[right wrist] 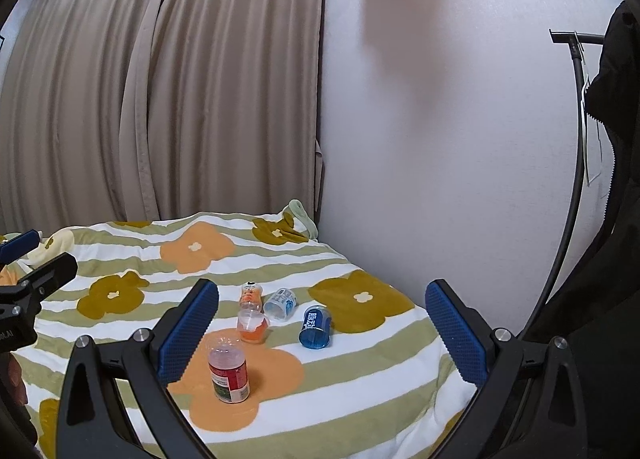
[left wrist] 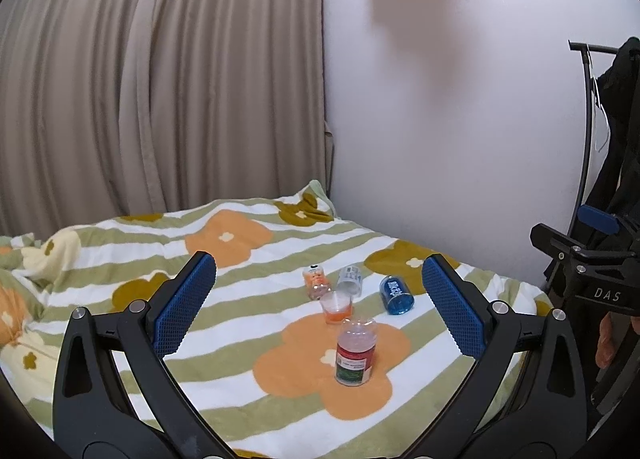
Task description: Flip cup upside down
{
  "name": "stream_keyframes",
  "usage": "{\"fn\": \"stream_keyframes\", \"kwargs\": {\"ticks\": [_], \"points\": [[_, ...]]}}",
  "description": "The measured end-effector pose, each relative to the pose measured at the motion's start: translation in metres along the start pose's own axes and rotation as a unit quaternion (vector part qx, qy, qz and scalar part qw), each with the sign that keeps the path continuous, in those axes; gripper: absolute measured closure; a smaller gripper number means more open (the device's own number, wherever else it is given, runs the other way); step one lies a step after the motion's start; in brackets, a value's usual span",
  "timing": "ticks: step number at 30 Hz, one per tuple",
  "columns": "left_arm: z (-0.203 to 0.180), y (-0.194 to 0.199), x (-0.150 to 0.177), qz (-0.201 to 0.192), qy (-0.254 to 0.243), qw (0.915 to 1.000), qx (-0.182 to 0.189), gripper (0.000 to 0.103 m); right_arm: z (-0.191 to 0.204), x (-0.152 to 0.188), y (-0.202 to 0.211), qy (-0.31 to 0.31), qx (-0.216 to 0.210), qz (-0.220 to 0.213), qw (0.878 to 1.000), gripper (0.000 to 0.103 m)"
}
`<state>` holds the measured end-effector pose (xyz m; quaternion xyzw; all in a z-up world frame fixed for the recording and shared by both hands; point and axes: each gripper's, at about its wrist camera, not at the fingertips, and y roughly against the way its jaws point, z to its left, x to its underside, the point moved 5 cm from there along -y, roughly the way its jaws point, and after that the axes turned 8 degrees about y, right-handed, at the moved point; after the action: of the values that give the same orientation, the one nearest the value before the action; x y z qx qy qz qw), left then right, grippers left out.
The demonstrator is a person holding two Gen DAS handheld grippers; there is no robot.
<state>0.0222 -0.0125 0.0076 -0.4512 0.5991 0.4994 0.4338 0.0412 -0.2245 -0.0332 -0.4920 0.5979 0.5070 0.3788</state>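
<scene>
Both views look down on a bed (left wrist: 120, 243) with a flowered blanket. The left hand-held gripper (left wrist: 320, 305) hangs spread wide, holding nothing. At frame centre, 5 cups cluster: the red-labelled cup (left wrist: 355, 353) stands nearest, the orange cup (left wrist: 336, 307) behind it, and the blue cup (left wrist: 396, 294) lies tipped to the right. The right hand-held gripper (right wrist: 322, 333) is likewise spread and empty.

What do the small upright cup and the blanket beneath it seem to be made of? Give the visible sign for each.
Small cup: probably thin clear plastic, glossy; the orange at its bottom shows through the wall.
Blanket: soft matte fabric, perhaps fleece or cotton; it wrinkles and bunches at the edges, with a flower print.
</scene>
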Motion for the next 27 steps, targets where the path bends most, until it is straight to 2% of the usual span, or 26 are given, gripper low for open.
{"fn": "stream_keyframes", "kwargs": {"ticks": [27], "points": [[-0.0071, -0.0009, 0.0004, -0.008, -0.002, 0.9999, 0.007, 0.0, -0.0053, 0.0036, 0.0005, -0.01, 0.005, 0.004, 1.0, 0.0]]}}
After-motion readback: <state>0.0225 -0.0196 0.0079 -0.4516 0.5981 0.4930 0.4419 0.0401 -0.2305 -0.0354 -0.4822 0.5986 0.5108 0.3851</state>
